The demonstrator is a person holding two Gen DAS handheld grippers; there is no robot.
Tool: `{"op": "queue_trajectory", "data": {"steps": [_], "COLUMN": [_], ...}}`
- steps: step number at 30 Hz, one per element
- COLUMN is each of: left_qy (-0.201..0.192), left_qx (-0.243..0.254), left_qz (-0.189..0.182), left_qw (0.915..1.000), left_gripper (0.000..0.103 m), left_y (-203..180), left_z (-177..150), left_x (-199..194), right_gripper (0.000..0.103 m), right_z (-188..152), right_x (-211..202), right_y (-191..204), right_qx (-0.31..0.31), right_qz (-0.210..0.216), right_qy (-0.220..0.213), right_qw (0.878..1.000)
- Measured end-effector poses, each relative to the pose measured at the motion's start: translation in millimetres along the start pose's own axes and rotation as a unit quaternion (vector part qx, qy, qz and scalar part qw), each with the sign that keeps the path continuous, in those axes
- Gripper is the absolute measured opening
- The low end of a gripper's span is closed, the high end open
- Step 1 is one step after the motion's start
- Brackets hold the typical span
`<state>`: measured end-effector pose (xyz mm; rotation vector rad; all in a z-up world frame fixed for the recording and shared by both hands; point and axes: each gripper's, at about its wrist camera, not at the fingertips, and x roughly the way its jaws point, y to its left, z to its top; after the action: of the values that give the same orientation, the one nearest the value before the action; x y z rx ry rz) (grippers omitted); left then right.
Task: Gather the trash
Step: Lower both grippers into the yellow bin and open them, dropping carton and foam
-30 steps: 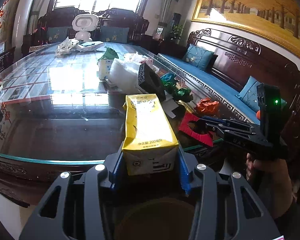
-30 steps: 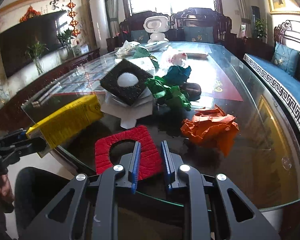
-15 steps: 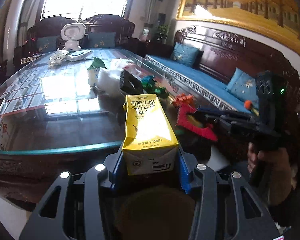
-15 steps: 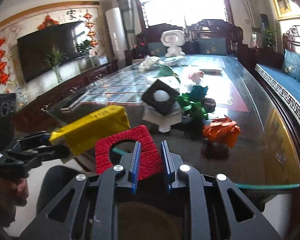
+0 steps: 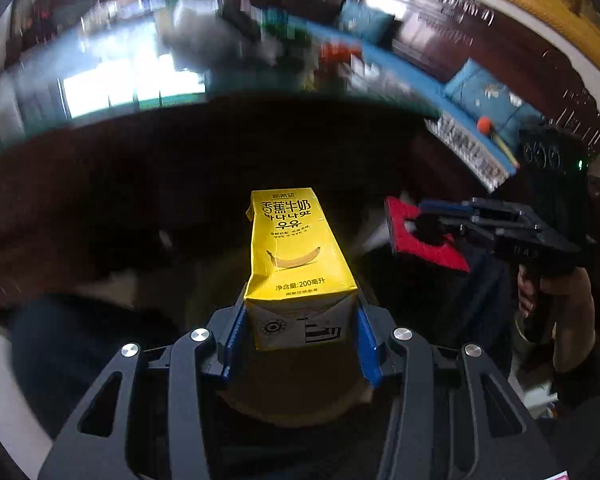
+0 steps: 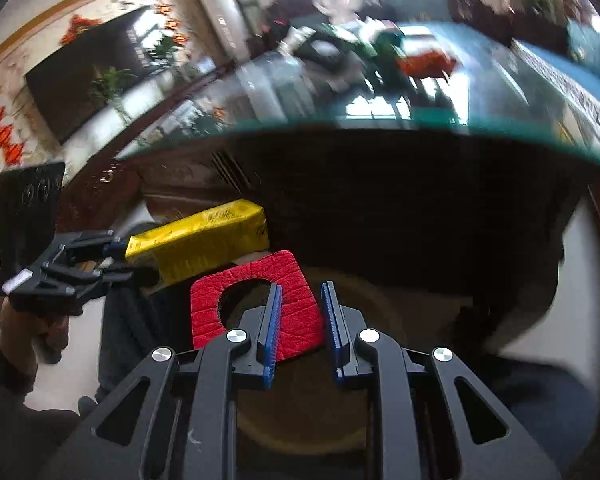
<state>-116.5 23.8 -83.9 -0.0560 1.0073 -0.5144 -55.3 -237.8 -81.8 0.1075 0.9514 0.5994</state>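
Note:
My left gripper is shut on a yellow banana-milk carton, held below the table's front edge; the carton also shows in the right wrist view. My right gripper is shut on a red foam pad with a round hole; the pad also shows in the left wrist view, to the right of the carton. Both grippers hang over a round tan bin, seen under the carton too. More trash lies blurred on the glass table.
The glass table edge runs across above both grippers, with dark wood below it. A blue-cushioned wooden sofa stands to the right. A TV cabinet lines the left wall. My dark trouser legs flank the bin.
Both grippers have pulled back from the table and dropped below its edge, carrying the carton and the red pad over the bin. The table top has slid up and blurred.

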Motion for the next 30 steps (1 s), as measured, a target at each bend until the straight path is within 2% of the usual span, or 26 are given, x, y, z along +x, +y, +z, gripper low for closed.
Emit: {"op": "queue_trajectory", "data": {"steps": [7, 14, 16, 17, 19, 28, 29, 30], "left_qy": [0.095, 0.134, 0.141, 0.140, 0.132, 0.105, 0.102, 0.098], "left_qx": [-0.028, -0.014, -0.018, -0.021, -0.024, -0.031, -0.030, -0.030], "left_qz": [-0.021, -0.027, -0.024, -0.018, -0.006, 0.010, 0.011, 0.011], "left_qw": [0.9948, 0.9905, 0.9895, 0.9898, 0.9910, 0.9939, 0.9943, 0.9947], "left_gripper": [0.046, 0.047, 0.063, 0.077, 0.082, 0.082, 0.082, 0.082], "left_y": [9, 6, 10, 12, 13, 27, 26, 26], "left_z": [-35, -39, -37, -36, -32, -19, -17, -16], "left_x": [61, 91, 95, 96, 93, 76, 75, 73], "right_gripper": [0.021, 0.021, 0.021, 0.021, 0.021, 0.022, 0.023, 0.031], "right_z": [-35, -37, -35, -35, -34, -28, -27, -27], "right_x": [20, 33, 33, 34, 37, 44, 45, 46], "right_y": [-6, -11, -10, -10, -11, -4, -3, -3], "right_qx": [0.034, 0.038, 0.035, 0.033, 0.031, 0.020, 0.019, 0.021], "right_qz": [-0.011, -0.016, -0.015, -0.015, -0.015, 0.002, 0.005, 0.003], "right_qy": [0.039, 0.057, 0.060, 0.062, 0.064, 0.067, 0.069, 0.071], "right_qw": [0.999, 0.998, 0.997, 0.997, 0.997, 0.998, 0.997, 0.997]}}
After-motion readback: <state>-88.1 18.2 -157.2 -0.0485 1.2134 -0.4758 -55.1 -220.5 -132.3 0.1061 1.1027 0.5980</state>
